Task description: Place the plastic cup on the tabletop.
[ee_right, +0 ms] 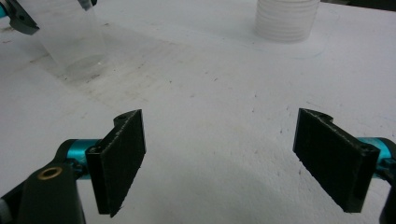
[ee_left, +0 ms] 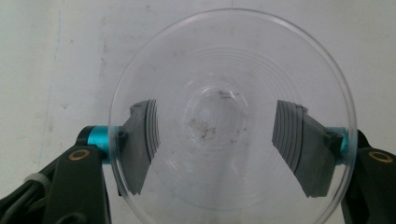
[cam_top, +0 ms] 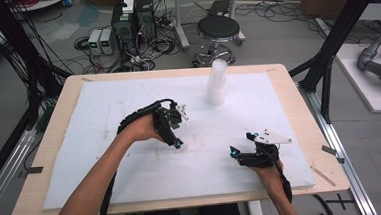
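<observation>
My left gripper (ee_left: 219, 140) is shut on a clear plastic cup (ee_left: 224, 46), its grey pads pressing the wall from both sides as I look down into the mouth. In the right gripper view the cup (ee_right: 70, 42) stands tilted, with its base at or just above the white board. In the high view the left gripper (cam_top: 181, 127) is left of the board's middle. Near the front right, my right gripper (cam_top: 242, 143) is open with bare board between its jaws (ee_right: 219, 158). A stack of clear cups (cam_top: 217, 83) stands upright at the back.
The white foam board (cam_top: 105, 142) covers most of the wooden table (cam_top: 305, 125). The cup stack (ee_right: 285, 18) is beyond the right gripper. A stool (cam_top: 218, 30), computers and cables sit on the floor behind the table.
</observation>
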A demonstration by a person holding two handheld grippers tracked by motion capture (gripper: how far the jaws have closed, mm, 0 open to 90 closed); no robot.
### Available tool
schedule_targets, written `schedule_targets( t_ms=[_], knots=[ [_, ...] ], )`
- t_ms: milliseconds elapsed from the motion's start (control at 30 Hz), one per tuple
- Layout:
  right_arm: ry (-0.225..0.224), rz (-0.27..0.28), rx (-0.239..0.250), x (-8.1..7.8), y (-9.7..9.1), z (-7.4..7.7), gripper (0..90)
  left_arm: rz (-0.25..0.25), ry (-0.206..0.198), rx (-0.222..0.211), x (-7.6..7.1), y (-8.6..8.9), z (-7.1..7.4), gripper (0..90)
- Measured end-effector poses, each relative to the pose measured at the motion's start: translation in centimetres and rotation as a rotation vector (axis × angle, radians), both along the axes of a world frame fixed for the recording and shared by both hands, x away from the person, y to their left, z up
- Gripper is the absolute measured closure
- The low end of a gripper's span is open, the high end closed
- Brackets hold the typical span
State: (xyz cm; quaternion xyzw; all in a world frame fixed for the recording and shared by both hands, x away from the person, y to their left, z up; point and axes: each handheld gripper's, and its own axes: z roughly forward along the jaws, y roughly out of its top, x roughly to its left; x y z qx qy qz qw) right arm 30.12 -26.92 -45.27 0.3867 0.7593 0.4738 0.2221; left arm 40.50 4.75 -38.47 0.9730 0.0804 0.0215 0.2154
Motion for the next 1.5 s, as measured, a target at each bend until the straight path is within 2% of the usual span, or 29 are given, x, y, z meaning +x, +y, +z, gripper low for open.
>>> schedule_targets(
  t_ms=[133, 333, 400, 500, 633, 833, 900, 1000, 1100, 1167, 1300, 1500],
  knots=[
    [-0.001, 0.001, 0.0, 0.0, 0.0, 0.0, 16.6, 0.0, 0.001, -0.018, -0.1, -0.1, -0.3, 31.5],
    [0.006, 0.003, 0.0, 0.1, 0.0, 0.0, 16.6, 0.006, -0.003, -0.016, -0.2, -0.2, -0.4, 31.1],
    [0.007, 0.003, 0.0, 0.1, 0.0, 0.0, 16.6, 0.009, -0.003, -0.013, -0.1, -0.2, -0.5, 28.0],
    [0.006, 0.004, 0.0, 0.1, 0.0, 0.0, 16.6, -0.002, 0.016, -0.016, -0.2, -0.2, -1.0, 16.1],
    [0.001, 0.005, 0.002, 0.1, -0.1, 0.0, 16.6, 0.016, 0.021, -0.047, 0.0, 0.2, -1.3, 13.2],
    [0.009, 0.004, 0.002, 0.1, 0.0, 0.0, 16.6, 0.023, 0.034, -0.07, -0.2, 0.9, -1.5, 13.1],
    [0.005, 0.004, 0.003, 0.1, -0.1, 0.0, 16.6, 0.028, 0.031, -0.067, -0.3, 1.3, -1.3, 13.1],
    [0.007, 0.014, 0.006, 0.1, -0.1, 0.0, 16.6, 0.047, 0.021, -0.089, -0.4, 2.2, -0.7, 13.1],
    [0.009, 0.018, 0.01, 0.1, -0.1, 0.0, 16.6, 0.052, 0.023, -0.079, -0.6, 2.9, -0.5, 13.1],
    [0.009, 0.017, 0.008, 0.1, -0.1, 0.0, 16.6, 0.073, 0.023, -0.102, -0.8, 3.8, -0.3, 13.1],
    [0.0, 0.019, 0.005, 0.0, -0.1, 0.0, 16.6, 0.102, 0.025, -0.114, -1.3, 5.5, -0.7, 13.1],
    [-0.012, 0.021, 0.01, -0.1, -0.2, 0.0, 16.6, 0.15, 0.014, -0.165, -2.7, 8.2, -1.2, 13.1]
  ],
)
